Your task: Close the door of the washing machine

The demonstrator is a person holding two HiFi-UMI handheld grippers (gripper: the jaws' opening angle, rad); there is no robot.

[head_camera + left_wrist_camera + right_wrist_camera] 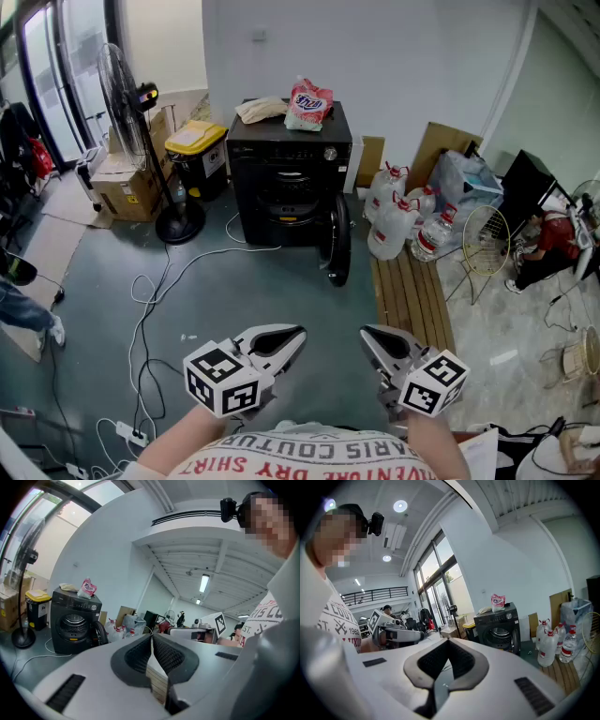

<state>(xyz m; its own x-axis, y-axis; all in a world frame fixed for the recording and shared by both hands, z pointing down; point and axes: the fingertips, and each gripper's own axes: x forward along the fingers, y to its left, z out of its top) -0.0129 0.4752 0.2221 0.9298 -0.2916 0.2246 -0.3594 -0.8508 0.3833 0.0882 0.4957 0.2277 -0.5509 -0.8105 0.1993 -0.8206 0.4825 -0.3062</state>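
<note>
Washing machine (289,183) stands black and boxy at the far wall, its round door (338,239) swung wide to the right, edge-on in the head view, inner face hidden. Left gripper (292,337) and right gripper (372,339) hover low by the person's shirt, well apart from it. Their ribbed dark pads (136,656) are pressed together, holding nothing. The gripper views catch the shiny drum (74,620), which the head view leaves dim. A pink pouch (307,103) sits on top.
</note>
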